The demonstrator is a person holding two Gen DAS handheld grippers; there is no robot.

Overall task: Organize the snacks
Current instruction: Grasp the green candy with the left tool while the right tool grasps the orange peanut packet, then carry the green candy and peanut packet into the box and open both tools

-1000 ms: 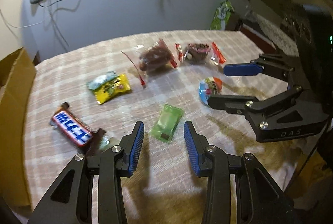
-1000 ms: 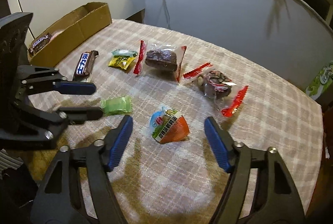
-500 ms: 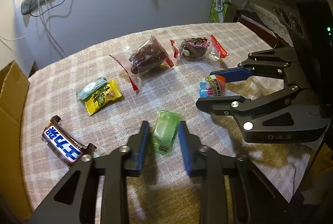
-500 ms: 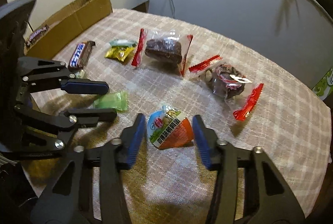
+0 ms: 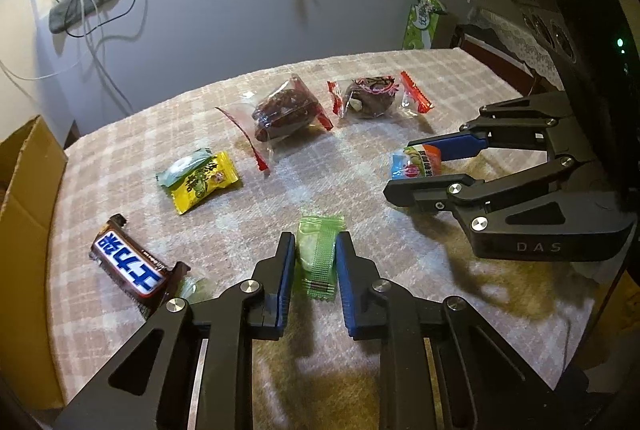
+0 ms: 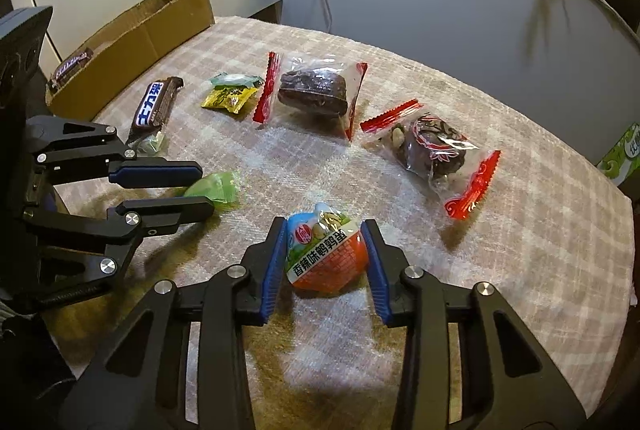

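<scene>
My left gripper (image 5: pixel 316 262) is shut on a small green candy packet (image 5: pixel 319 254) that lies on the checked tablecloth; it also shows in the right wrist view (image 6: pixel 216 187) between the left gripper's pads. My right gripper (image 6: pixel 326 258) is shut on an orange and blue snack pack (image 6: pixel 326 256), which also shows in the left wrist view (image 5: pixel 416 162). A chocolate bar (image 5: pixel 130 267), a yellow candy packet (image 5: pixel 200 180) and two clear red-edged bags of dark snacks (image 5: pixel 286 114) (image 5: pixel 370 96) lie on the table.
A cardboard box (image 6: pixel 132 44) stands along the table's left edge with a chocolate bar (image 6: pixel 70 64) inside. A green bag (image 5: pixel 422 20) stands beyond the far right corner. A grey wall curves behind the table (image 6: pixel 520 230). A small clear green candy (image 6: pixel 152 144) lies beside the chocolate bar.
Both grippers were open and have moved forward and closed, the left on the green candy packet, the right on the orange and blue snack pack.
</scene>
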